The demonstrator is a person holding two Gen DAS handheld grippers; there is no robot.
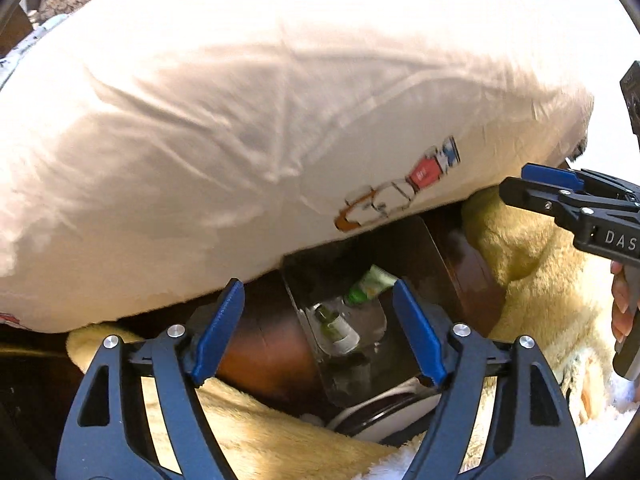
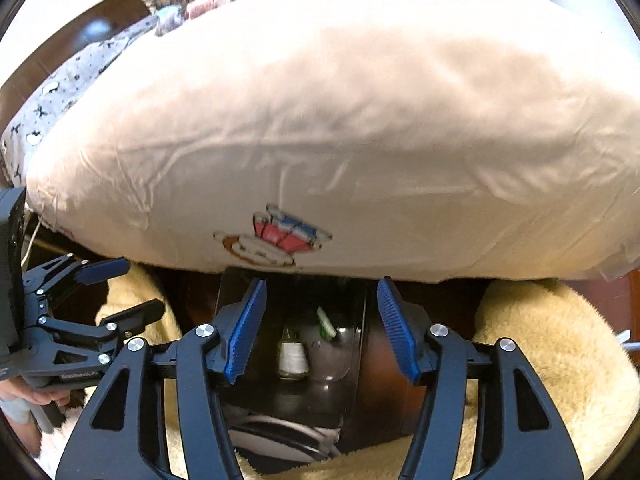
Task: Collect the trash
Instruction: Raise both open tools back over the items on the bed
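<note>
A dark open box (image 1: 304,280) (image 2: 356,320) sits on a brown wooden surface under the edge of a big cream pillow (image 1: 256,128) (image 2: 340,120). Inside lie a small green glass bottle (image 1: 336,326) (image 2: 293,354) with a white label and a green-and-white tube (image 1: 372,284) (image 2: 326,324). My left gripper (image 1: 318,296) is open and empty, its blue pads on either side of the box. My right gripper (image 2: 322,296) is open and empty, also framing the box. Each gripper shows in the other's view: the left gripper (image 2: 120,288) and the right gripper (image 1: 516,182).
Yellow fluffy fabric (image 1: 536,264) (image 2: 552,352) lies left and right of the box. A white round object with a dark ring (image 1: 384,412) (image 2: 276,436) sits in front of the box. Patterned bedding (image 2: 64,92) and clutter lie behind the pillow.
</note>
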